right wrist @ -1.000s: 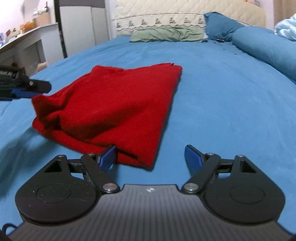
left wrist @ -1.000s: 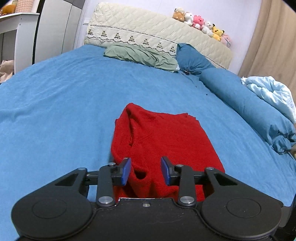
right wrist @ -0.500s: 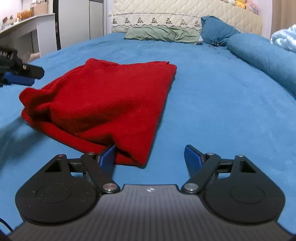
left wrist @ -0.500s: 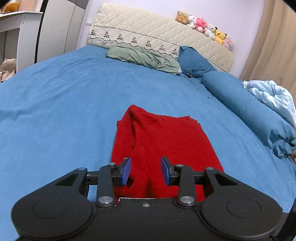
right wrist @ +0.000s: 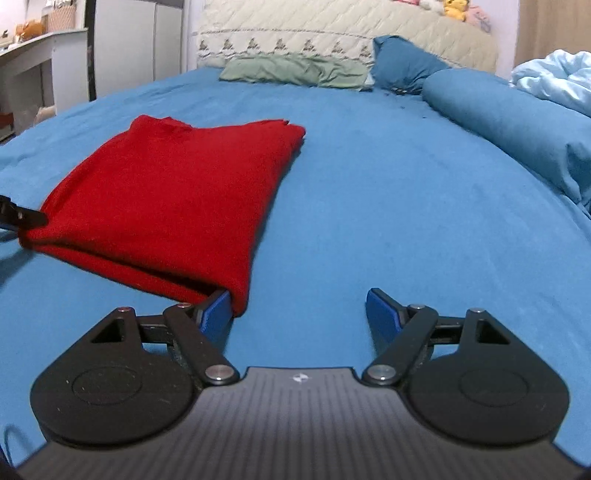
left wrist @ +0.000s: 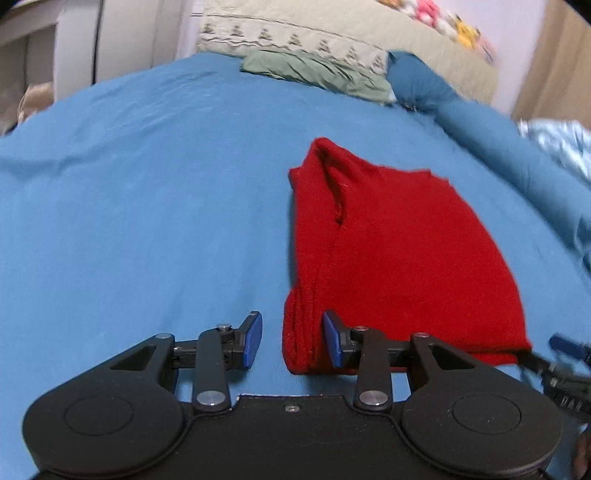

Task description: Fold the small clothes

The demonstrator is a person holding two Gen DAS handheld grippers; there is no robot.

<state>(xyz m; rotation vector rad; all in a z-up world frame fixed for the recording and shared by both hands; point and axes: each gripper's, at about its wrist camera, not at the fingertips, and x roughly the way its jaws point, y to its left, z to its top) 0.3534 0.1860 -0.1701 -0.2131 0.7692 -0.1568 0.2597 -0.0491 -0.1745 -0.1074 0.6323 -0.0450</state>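
Observation:
A red knitted garment [left wrist: 399,243] lies folded on the blue bedsheet [left wrist: 147,221]; it also shows in the right wrist view [right wrist: 173,195]. My left gripper [left wrist: 291,341] is open at the garment's near left corner, with the folded edge between its jaws and not clamped. My right gripper [right wrist: 299,314] is wide open at the garment's near right corner, its left fingertip [right wrist: 216,314] touching the cloth. The left gripper's tip [right wrist: 18,218] shows at the garment's left corner in the right wrist view.
A green pillow [right wrist: 295,72] and a blue pillow [right wrist: 402,62] lie at the quilted headboard [right wrist: 332,33]. A rolled blue duvet [right wrist: 517,122] and a pale blue blanket [right wrist: 554,81] run along the right. White furniture [right wrist: 122,48] stands at the left.
My left gripper has shifted left off the garment's middle to its left corner and opened wider. The garment's near left edge now lies flatter. My right gripper stays open at the right corner.

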